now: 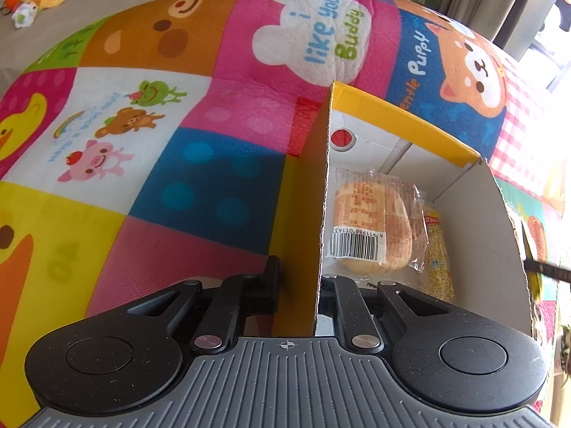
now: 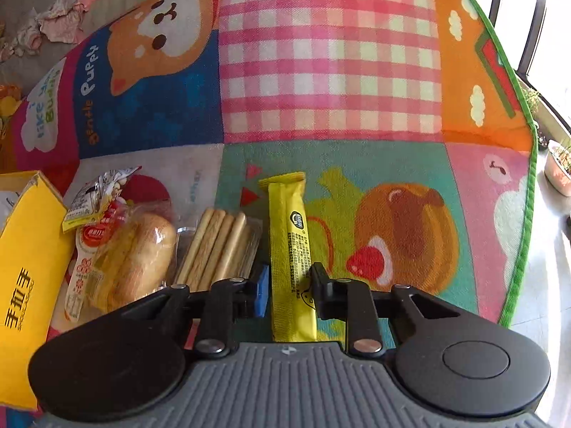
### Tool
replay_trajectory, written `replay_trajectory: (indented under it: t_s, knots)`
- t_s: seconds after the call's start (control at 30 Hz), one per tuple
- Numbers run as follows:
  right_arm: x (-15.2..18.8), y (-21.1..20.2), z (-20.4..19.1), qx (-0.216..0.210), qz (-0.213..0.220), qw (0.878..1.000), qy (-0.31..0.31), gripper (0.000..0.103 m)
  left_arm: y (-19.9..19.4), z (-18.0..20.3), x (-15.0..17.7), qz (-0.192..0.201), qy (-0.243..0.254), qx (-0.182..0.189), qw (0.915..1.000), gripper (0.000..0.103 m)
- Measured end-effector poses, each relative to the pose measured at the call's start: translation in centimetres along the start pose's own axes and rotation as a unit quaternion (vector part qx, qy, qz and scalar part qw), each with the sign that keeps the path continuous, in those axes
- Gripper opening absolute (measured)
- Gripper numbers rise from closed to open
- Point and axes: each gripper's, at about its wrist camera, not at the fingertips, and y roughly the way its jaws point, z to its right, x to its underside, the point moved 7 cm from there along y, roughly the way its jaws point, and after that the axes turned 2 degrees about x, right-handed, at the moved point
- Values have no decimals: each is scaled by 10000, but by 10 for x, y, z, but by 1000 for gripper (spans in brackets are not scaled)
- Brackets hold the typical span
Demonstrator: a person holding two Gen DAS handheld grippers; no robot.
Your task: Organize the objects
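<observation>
With the left gripper (image 1: 298, 285) pinching the yellow box (image 1: 399, 110) wall steady, the right gripper (image 2: 289, 281), jaws clamped on the yellow snack stick (image 2: 291, 249) lying on the play mat (image 2: 328, 71), should lift it level.

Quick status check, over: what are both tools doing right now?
Left tool clamped on yellow box wall. Right tool shut on yellow snack bar. Breadsticks beside it; nothing blocking.
</observation>
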Motion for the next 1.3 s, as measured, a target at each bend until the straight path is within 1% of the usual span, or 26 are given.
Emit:
replay_trajectory:
  t_s: [0.07,0.27,0.3,0.33,0.37,0.4,0.43,0.5,0.6,0.63,0.67,0.7,0.77,0.8,0.83,0.9,0.97,1.0,1.07,1.17,1.3]
  knots:
    - [20,-13,5,118,-21,9999,-80,24,0,0,1,23,-14,12,10000,14]
    - [80,-57,11,34,-152,9999,74,23,-1,-1,2,68,-34,40,10000,14]
    - [88,-65,5,-112,-214,9997,84,23,-1,-1,2,68,-36,44,10000,14]
    - [96,-76,-4,-404,-273,9988,10,23,-1,-1,2,64,-35,45,10000,14]
    - [100,-86,-14,-636,-274,9975,-106,24,-1,0,2,61,-31,43,10000,14]
    - [99,-94,-24,-735,-185,9969,-230,26,-1,0,1,58,-26,40,10000,14]
    - [93,-104,-31,-753,-27,9966,-320,29,-1,0,2,58,-24,40,10000,14]
    - [70,-118,-41,-815,296,9958,-309,43,-1,0,2,65,-16,39,10000,14]
    - [19,-117,-61,-1226,493,9911,-143,45,-1,0,2,73,-29,48,10000,14]
    - [0,-109,-69,-1305,495,9902,-83,46,-1,-1,3,72,-33,55,10000,14]
    - [-18,-97,-77,-1385,434,9894,50,49,-1,-1,3,71,-34,63,9999,14]
    - [-36,-81,-83,-1501,306,9879,231,50,-1,-1,3,69,-35,68,9999,14]
    - [-67,-43,-96,-1717,21,9829,671,50,-1,-1,4,61,-48,69,9999,14]
    - [-81,-24,-104,-1737,-95,9812,832,50,-1,-1,4,57,-63,71,9999,14]
    - [-92,-6,-112,-1671,-165,9819,879,50,-1,-1,4,55,-74,73,9999,14]
    - [-110,29,-126,-1295,-233,9882,778,48,-1,-1,4,52,-98,89,9999,14]
    - [-117,55,-139,-1005,-340,9929,542,46,0,-2,3,41,-107,112,9999,14]
    - [-116,64,-144,-928,-446,9936,464,41,-1,-2,3,32,-107,122,9999,14]
    - [-107,75,-148,-927,-686,9926,375,37,0,-2,3,27,-96,129,9999,15]
    - [-92,67,-142,-1021,-711,9920,195,37,0,-2,3,18,-97,166,9998,15]
    - [-72,46,-121,-1060,-803,9911,-51,37,0,-4,4,28,-116,218,9997,15]
